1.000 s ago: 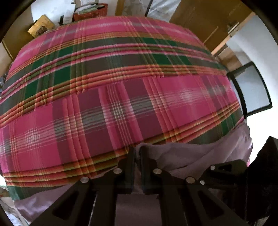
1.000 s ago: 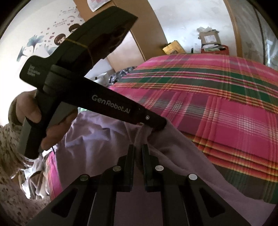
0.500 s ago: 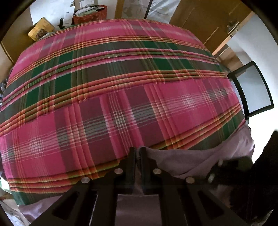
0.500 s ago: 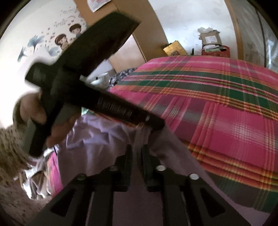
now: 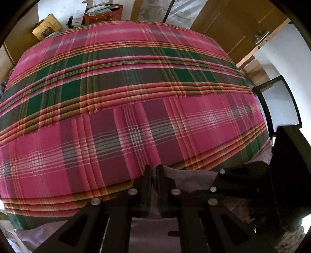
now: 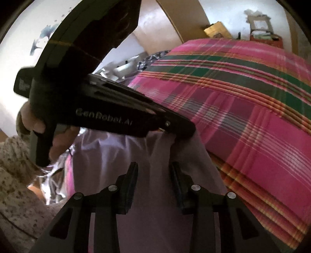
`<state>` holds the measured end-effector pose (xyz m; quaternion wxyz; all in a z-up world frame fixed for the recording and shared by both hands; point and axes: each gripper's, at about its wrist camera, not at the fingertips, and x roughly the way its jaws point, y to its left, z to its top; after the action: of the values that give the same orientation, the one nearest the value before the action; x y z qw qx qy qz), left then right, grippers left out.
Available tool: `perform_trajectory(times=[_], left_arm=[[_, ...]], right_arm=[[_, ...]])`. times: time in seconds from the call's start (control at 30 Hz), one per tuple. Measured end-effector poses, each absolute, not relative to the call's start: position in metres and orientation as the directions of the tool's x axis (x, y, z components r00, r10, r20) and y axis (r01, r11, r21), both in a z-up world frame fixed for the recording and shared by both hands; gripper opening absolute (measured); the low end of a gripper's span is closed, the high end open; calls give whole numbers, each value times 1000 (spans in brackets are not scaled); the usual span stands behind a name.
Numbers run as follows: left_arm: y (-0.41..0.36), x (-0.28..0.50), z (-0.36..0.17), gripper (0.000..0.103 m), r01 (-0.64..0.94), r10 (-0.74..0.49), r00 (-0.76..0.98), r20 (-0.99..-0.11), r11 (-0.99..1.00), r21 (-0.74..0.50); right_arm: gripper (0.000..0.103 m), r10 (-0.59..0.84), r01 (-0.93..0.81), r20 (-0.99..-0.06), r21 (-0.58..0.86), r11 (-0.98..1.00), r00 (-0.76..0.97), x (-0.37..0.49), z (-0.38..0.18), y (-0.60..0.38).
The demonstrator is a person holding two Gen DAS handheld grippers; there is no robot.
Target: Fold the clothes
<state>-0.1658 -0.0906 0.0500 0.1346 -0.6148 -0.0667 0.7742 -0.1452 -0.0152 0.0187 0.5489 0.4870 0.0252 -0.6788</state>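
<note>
Lilac cloth of the garment [image 5: 186,177] was pinched at its edge in the closed left gripper [image 5: 154,171], over the plaid bedspread [image 5: 124,101]. Just beside it, the right gripper [image 6: 154,169] had just been opening, jaws apart, the garment lying loose between them. Beyond the bed, a red basket [image 5: 103,14] held papers.

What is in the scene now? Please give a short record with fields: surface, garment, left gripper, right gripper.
surface: bed with pink and green plaid cover
garment: pale lilac cloth at the near edge of the cover
left gripper: shut on an edge of the cloth, lifting it
right gripper: open, its jaws have just been opening; cloth lies between them, not pinched
background: red basket and boxes beyond the bed
</note>
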Motion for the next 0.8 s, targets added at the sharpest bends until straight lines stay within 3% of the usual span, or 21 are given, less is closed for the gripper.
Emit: perform_trajectory(times=[0.27, 0.53, 0.8], left_arm=[[-99, -163, 50, 5, -110, 332, -198, -922, -942, -316], [-124, -152, 59, 12, -63, 398, -247, -884, -917, -395], [-174, -117, 68, 12, 20, 399, -333, -855, -903, -429]], right_arm=[[37, -724, 730, -667, 583, -357, 178, -155, 11, -29], [37, -777, 603, -583, 716, -353, 237, -173, 0, -30], [37, -815, 482, -521, 798, -361, 252, -187, -7, -23]])
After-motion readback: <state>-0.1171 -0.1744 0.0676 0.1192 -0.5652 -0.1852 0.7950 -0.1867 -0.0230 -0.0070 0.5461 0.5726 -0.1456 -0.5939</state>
